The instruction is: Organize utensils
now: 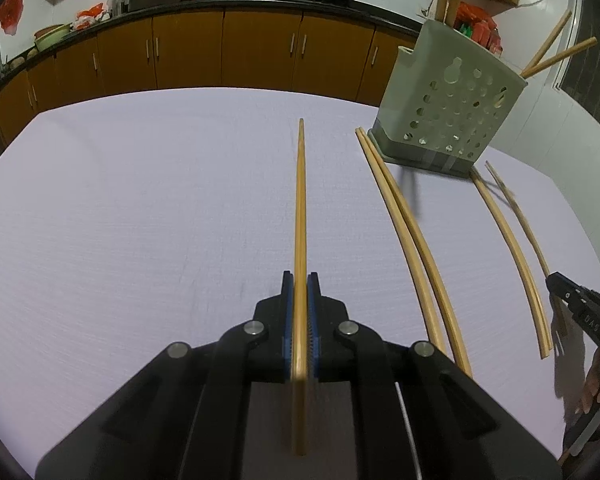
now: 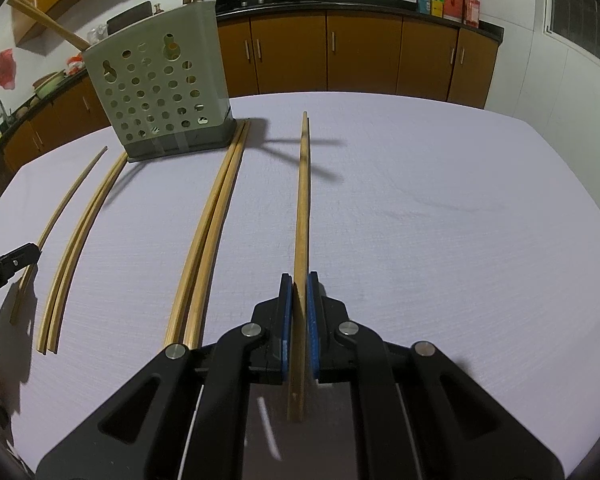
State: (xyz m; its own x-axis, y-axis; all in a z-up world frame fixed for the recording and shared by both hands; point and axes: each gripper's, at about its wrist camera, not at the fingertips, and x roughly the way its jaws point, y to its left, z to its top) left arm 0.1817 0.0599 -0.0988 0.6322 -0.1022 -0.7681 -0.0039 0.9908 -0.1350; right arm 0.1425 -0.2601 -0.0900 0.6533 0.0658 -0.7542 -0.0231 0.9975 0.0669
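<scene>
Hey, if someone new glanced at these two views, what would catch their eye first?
Each gripper, left gripper and right gripper, is shut on one chopstick pointing across the lavender table. Behind stands a perforated grey-green utensil holder with chopsticks already in it, and two loose chopstick pairs lie beside it.

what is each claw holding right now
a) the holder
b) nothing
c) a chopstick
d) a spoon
c: the left claw and the right claw are each shut on a chopstick that runs out between the pads.
</scene>
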